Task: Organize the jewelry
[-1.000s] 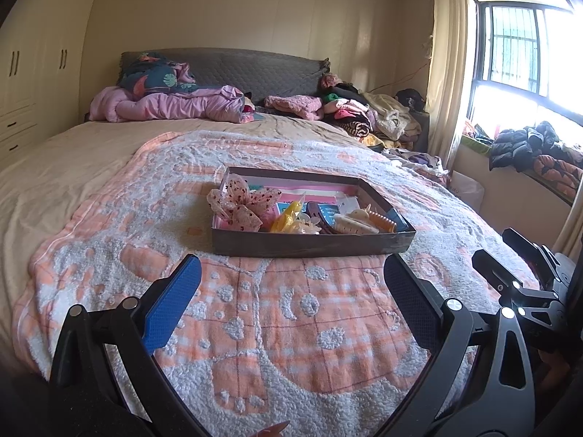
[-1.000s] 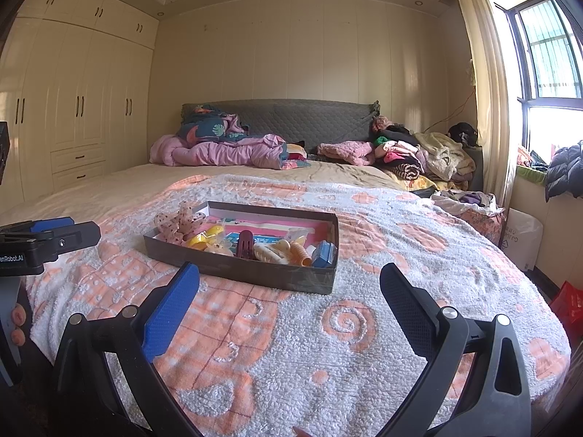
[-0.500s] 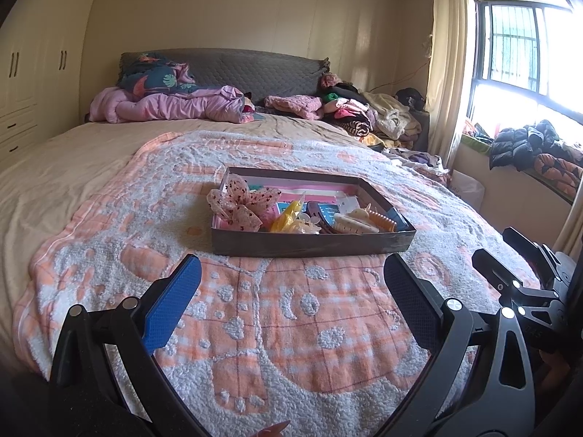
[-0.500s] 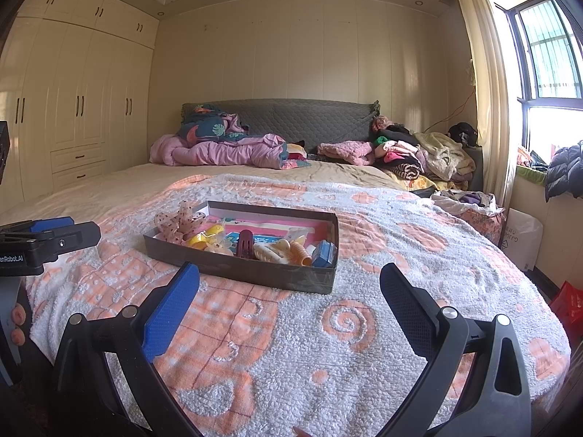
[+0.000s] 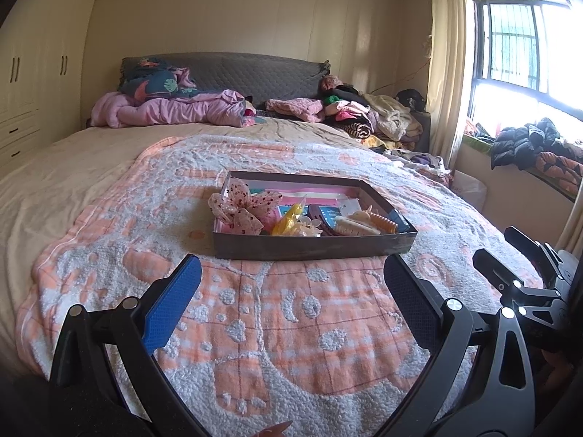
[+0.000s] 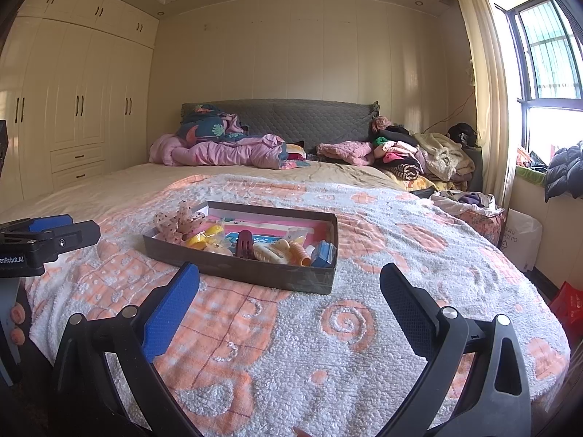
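Holding hair clips: one tray; two hand-held grippers (both agape).

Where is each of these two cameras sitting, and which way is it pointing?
Left view: sits on the left tongs, low at the foot of the bed, facing the headboard over the tray; shows its own two open fingers, with the right tongs at the right edge.
Right view: sits on the right tongs, same heading, further right; shows its own open fingers, and at the left edge the left tongs and fingertips.
Shared: bed, tray, blanket, window.
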`<state>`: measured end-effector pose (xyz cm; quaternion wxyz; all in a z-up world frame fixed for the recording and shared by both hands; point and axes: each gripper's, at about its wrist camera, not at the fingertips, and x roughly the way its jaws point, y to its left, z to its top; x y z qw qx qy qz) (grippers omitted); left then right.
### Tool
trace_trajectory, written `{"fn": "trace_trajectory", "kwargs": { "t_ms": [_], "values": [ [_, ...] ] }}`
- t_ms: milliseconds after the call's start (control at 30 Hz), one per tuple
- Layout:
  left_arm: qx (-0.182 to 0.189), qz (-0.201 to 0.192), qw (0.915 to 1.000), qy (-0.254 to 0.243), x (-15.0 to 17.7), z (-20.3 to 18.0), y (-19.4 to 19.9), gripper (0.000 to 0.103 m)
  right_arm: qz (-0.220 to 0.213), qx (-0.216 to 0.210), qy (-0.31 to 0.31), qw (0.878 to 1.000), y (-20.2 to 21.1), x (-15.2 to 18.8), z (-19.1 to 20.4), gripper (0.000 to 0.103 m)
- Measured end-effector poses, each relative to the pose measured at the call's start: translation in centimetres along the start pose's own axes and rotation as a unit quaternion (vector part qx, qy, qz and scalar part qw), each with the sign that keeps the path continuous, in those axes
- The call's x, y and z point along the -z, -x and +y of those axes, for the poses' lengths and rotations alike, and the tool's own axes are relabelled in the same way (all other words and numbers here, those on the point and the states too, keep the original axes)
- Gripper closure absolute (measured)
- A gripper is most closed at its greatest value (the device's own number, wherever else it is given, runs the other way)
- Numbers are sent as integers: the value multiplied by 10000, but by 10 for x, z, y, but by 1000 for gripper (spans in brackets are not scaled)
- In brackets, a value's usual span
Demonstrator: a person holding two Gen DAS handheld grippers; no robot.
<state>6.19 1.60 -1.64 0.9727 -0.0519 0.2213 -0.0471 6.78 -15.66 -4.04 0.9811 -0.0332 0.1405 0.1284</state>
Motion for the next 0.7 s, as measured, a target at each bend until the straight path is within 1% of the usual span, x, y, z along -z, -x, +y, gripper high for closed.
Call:
{"fn": "trace_trajectory", "kwargs": {
  "t_ms": [67,200,300,500,700],
  "values": [
    [8,-31,10000,-16,-1,-2,1,11,-6,0,-4,10000,1,0,-1,6],
    [-110,-22,9999,-37,0,-6,0,11,-6,0,-3,10000,1,0,-1,6],
    [-37,-8,10000,-22,0,-7,0,11,-8,5,-3,10000,1,0,-1,6],
    [-116,-52,9999,2,0,-5,1,11,12,19,-35,10000,0,-1,-5,6],
    [-251,102,9995,166,-3,14,-11,11,136,69,-181,9997,-11,-5,-21,6]
  ]
}}
